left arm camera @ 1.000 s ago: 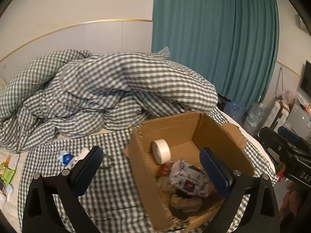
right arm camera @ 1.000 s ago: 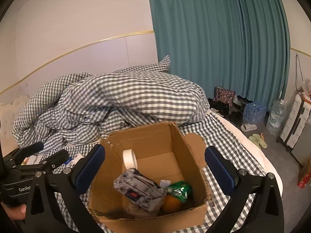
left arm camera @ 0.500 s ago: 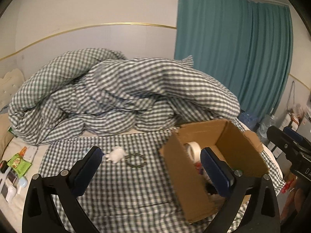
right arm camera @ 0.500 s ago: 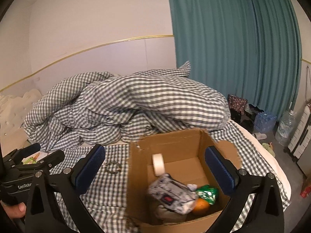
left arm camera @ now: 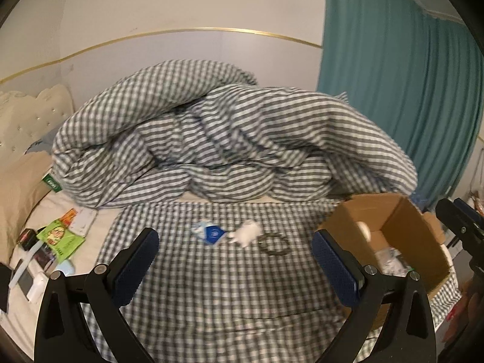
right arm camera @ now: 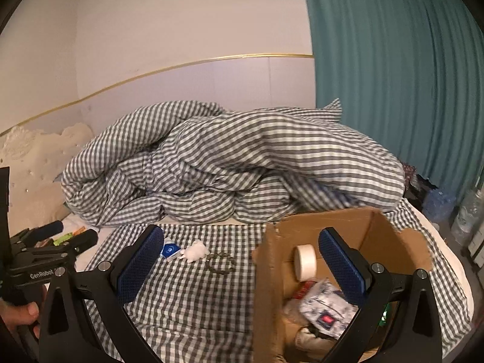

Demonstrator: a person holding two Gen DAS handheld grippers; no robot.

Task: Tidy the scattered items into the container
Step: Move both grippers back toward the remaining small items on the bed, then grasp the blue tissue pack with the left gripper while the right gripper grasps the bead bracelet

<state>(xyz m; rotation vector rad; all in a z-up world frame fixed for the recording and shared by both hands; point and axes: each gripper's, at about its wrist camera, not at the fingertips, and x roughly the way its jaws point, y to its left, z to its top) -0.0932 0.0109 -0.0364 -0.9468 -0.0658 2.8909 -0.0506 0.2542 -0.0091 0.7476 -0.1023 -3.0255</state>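
Note:
A brown cardboard box [left arm camera: 405,227] [right arm camera: 272,275] stands on the checked bed sheet, holding a tape roll [right arm camera: 305,261], a patterned pouch [right arm camera: 325,310] and other items. Left of the box lie a dark bead bracelet [left arm camera: 274,243] [right arm camera: 221,262], a small white plush [left arm camera: 247,232] [right arm camera: 196,250] and a blue-and-white packet [left arm camera: 210,232] [right arm camera: 171,250]. My left gripper [left arm camera: 234,267] is open and empty, hovering in front of these items. My right gripper [right arm camera: 239,266] is open and empty, its right finger over the box.
A bunched checked duvet [left arm camera: 224,148] fills the back of the bed. Green snack packets and small gadgets [left arm camera: 57,239] lie at the left by a cream headboard [left arm camera: 27,121]. Teal curtains [right arm camera: 393,75] hang at right; bottles [right arm camera: 467,214] stand on the floor.
Both grippers have swung left, away from the box. The box has shifted rightward in both views, and the packet, plush and bracelet have come into the centre.

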